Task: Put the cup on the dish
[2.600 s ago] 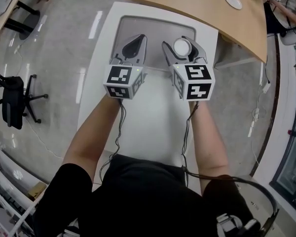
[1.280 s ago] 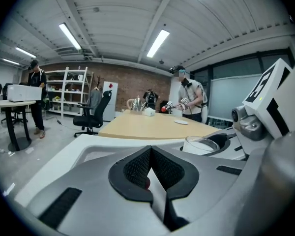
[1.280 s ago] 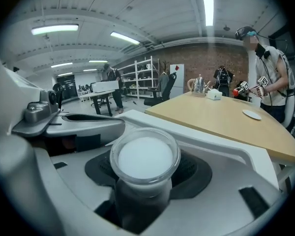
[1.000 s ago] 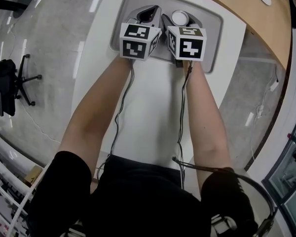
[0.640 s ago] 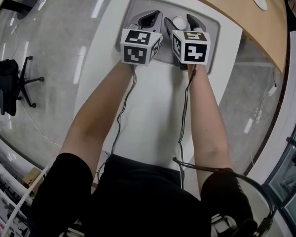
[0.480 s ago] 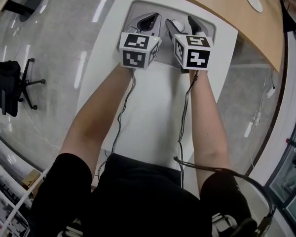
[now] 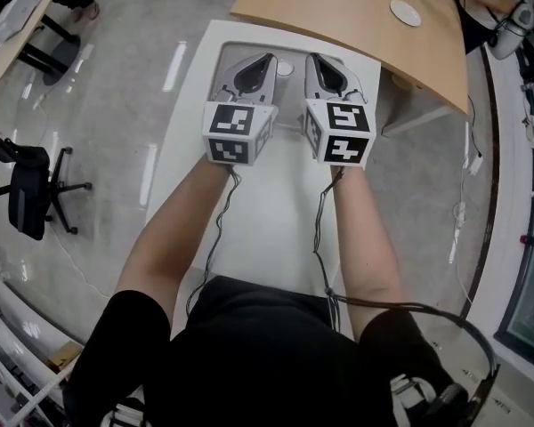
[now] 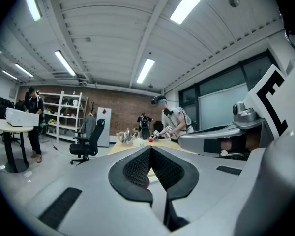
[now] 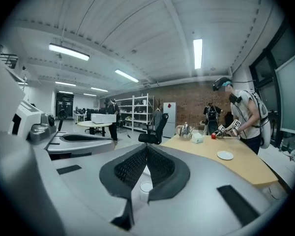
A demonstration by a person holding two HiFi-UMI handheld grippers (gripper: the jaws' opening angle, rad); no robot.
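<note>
Your left fingers [image 8: 137, 168] were pressed together, empty. Your right fingers [image 9: 130, 168] were closing fully, tips meeting on nothing. The cup [image 7: 286, 68] stood untouched between the two pairs of fingers. The dish [image 7: 406, 12] lay well beyond your right fingers, on the wooden bench [image 7: 338, 7].

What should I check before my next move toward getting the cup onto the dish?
1. Cup upright: ok, stands in the grey tray.
2. Right gripper gripping the cup: not ok; its jaws are closing together on nothing, cup beside them.
3. Left gripper off the cup: ok, jaws shut, cup not between them.
4. Dish bare: ok, on the wooden table.
5. Cup on dish: not ok.
</note>
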